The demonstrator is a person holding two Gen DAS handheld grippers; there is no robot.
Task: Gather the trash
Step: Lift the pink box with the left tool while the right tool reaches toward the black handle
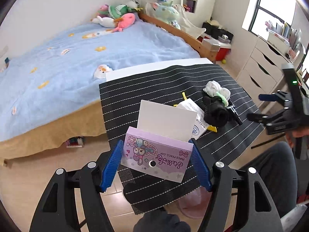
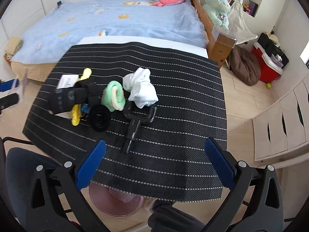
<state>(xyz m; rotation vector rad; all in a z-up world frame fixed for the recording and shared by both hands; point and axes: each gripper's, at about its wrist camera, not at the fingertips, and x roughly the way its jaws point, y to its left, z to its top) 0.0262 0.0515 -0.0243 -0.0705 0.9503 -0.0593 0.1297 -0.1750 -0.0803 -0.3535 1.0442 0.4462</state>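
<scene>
My left gripper (image 1: pixel 156 141) is shut on a purple pencil-cap box (image 1: pixel 154 155), its blue pads pressing both ends and its white flap standing up. The box hangs above the near left part of the black striped mat (image 1: pixel 154 81). My right gripper (image 2: pixel 156 141) stands open over the mat's near edge with nothing between its fingers; it shows at the right in the left wrist view (image 1: pixel 259 107). On the mat lie a printed white wrapper (image 2: pixel 66 81), a yellow piece (image 2: pixel 76 114), a black glove (image 2: pixel 67 96), a black ring (image 2: pixel 99 118), a green sock roll (image 2: pixel 115 95), a white cloth (image 2: pixel 141 89) and a black handled tool (image 2: pixel 135 119).
A pink bin (image 2: pixel 115 201) stands on the floor under the mat's near edge. Behind the mat is a bed with a blue blanket (image 2: pixel 135 19) and plush toys. White drawers (image 2: pixel 285 127) line the right wall. A person's dark-trousered leg (image 1: pixel 270 174) is at the lower right.
</scene>
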